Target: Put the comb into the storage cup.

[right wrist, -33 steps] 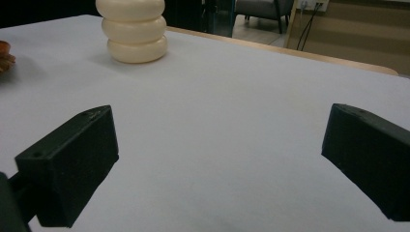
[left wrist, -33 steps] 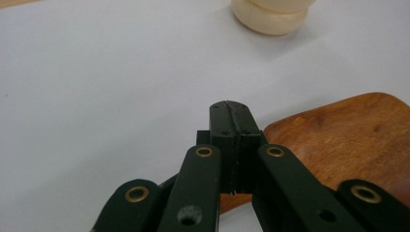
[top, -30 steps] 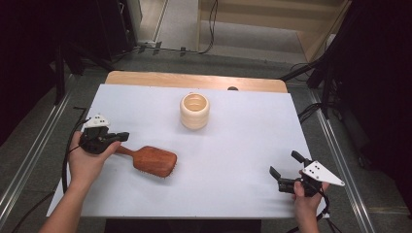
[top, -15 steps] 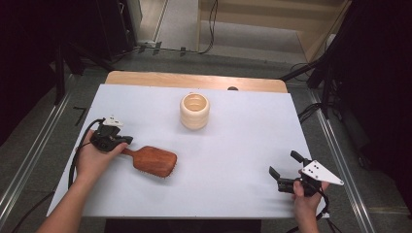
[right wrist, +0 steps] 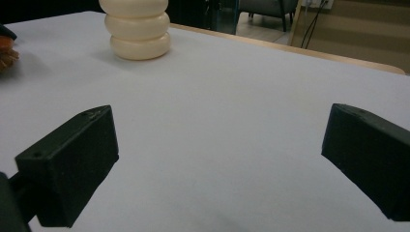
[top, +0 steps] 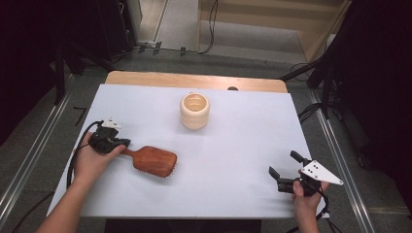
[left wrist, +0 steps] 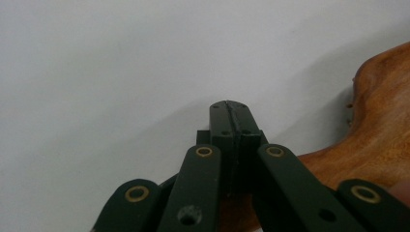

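A wooden hairbrush (top: 154, 161) lies on the white table top (top: 243, 131) at the front left, its handle pointing left. My left gripper (top: 124, 143) sits right at the handle's end. In the left gripper view its jaws (left wrist: 236, 108) are pressed flat together, and the brush's wood (left wrist: 382, 121) runs beside and under them, not between the tips. A cream ribbed cup (top: 195, 110) stands upright at the middle back. My right gripper (top: 283, 164) rests low at the front right, open, with nothing between its fingers (right wrist: 220, 121). The cup (right wrist: 138, 29) stands far ahead of it.
A strip of bare wood (top: 194, 79) runs along the table's far edge. Metal rails (top: 29, 160) flank both sides, with dark stands and cables behind. A broad stretch of white surface lies between brush, cup and right gripper.
My left hand has shifted a little to the right and lower, toward the brush handle. The brush, the cup and the right gripper have stayed put.
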### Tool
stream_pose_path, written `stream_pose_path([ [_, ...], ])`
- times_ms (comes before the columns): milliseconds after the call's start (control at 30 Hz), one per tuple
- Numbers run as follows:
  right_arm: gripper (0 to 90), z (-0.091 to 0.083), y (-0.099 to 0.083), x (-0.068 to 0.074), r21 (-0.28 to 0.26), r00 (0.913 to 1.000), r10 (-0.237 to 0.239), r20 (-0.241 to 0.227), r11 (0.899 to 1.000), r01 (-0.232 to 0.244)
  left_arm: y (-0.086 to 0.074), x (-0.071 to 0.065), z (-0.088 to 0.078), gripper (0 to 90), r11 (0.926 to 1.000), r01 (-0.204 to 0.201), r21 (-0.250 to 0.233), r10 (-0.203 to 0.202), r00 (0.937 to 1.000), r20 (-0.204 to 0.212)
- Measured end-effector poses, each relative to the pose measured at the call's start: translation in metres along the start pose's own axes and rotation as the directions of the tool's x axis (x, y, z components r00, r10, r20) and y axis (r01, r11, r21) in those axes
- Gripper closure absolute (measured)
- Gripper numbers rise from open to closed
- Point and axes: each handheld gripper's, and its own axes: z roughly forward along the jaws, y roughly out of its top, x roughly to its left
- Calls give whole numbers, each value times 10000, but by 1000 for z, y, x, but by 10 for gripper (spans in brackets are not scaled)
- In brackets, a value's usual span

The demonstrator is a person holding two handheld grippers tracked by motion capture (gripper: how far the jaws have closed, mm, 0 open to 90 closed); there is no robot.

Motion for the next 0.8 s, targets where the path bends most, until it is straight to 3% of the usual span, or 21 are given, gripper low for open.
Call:
stream_pose_path([
  [400,0,1,0,0,33,10000,-29,70,10000,29,-5,-3,-4,900,9998,-139,115,138,9999,64],
  [800,0,1,0,0,42,10000,-68,56,10000,67,-25,-10,-18,900,9999,-116,67,114,9995,300],
])
